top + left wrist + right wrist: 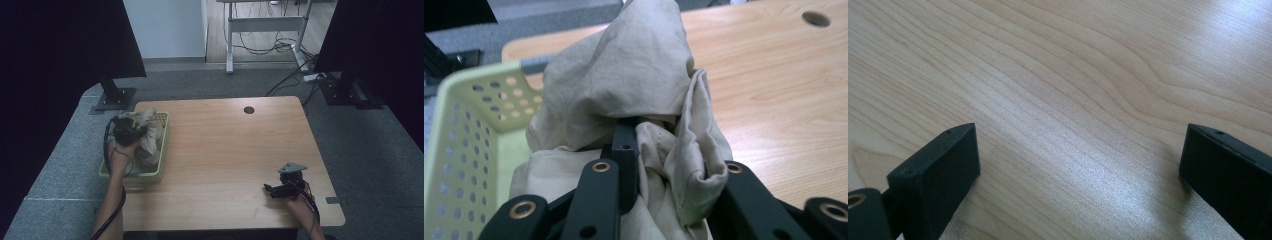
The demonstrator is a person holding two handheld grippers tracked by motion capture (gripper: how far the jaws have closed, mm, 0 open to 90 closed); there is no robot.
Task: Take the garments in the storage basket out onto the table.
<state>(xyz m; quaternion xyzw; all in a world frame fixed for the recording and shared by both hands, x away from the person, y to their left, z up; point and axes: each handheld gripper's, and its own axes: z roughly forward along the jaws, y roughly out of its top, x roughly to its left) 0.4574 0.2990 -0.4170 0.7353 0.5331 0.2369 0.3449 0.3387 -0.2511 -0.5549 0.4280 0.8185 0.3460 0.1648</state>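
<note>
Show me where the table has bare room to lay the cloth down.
The wood between the basket and the right gripper is bare, back to the round hole. The near edge of the table between the two forearms is free too. The left edge is crowded: the basket holds the cloth, gripped by the left gripper.

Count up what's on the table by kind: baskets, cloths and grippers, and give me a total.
Baskets: 1, the pale green basket
Cloths: 1, the beige cloth, bunched in the jaws of the left gripper
Grippers: 2, the left gripper and the right gripper, its jaws open
Total: 4
</note>
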